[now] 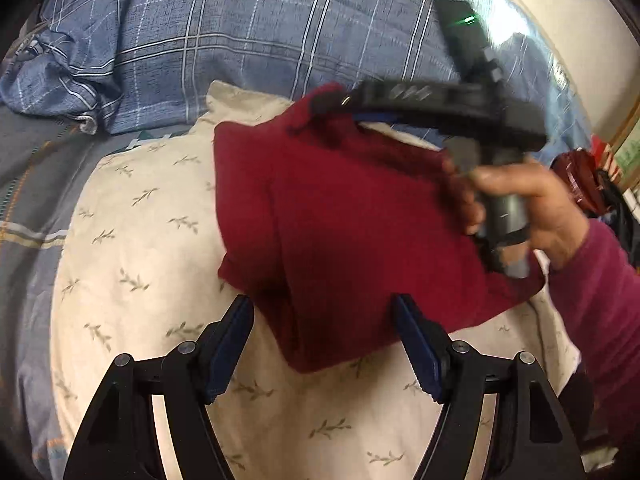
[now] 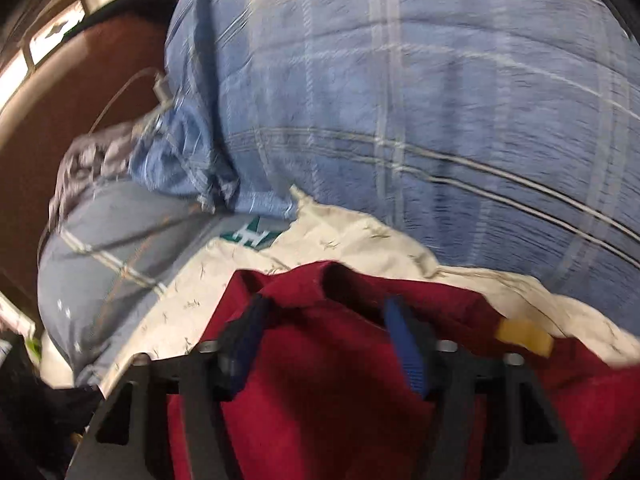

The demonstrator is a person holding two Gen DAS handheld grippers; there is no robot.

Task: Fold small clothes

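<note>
Garment: a dark red garment (image 1: pixel 340 216), partly folded, lies on a cream leaf-print cloth (image 1: pixel 140 240) spread over a blue plaid quilt (image 1: pixel 240 32).
Step in hand: a fold across the red cloth appears under way, judging by its doubled far edge.
Right gripper (image 2: pixel 332 340): motion-blurred; its 2 blue-padded fingers stand partly apart with red cloth bunched between and beneath them; whether the pads pinch it cannot be told.
Left gripper (image 1: pixel 326 336): 2 fingers spread wide, holding nothing; the garment's near corner lies between and just ahead of the fingertips.
Holder: a hand (image 1: pixel 532 208) in a maroon sleeve carries the right tool above the garment's far side.
Next move: likely laying the fold flat, the left fingers pinning the near edge.
</note>
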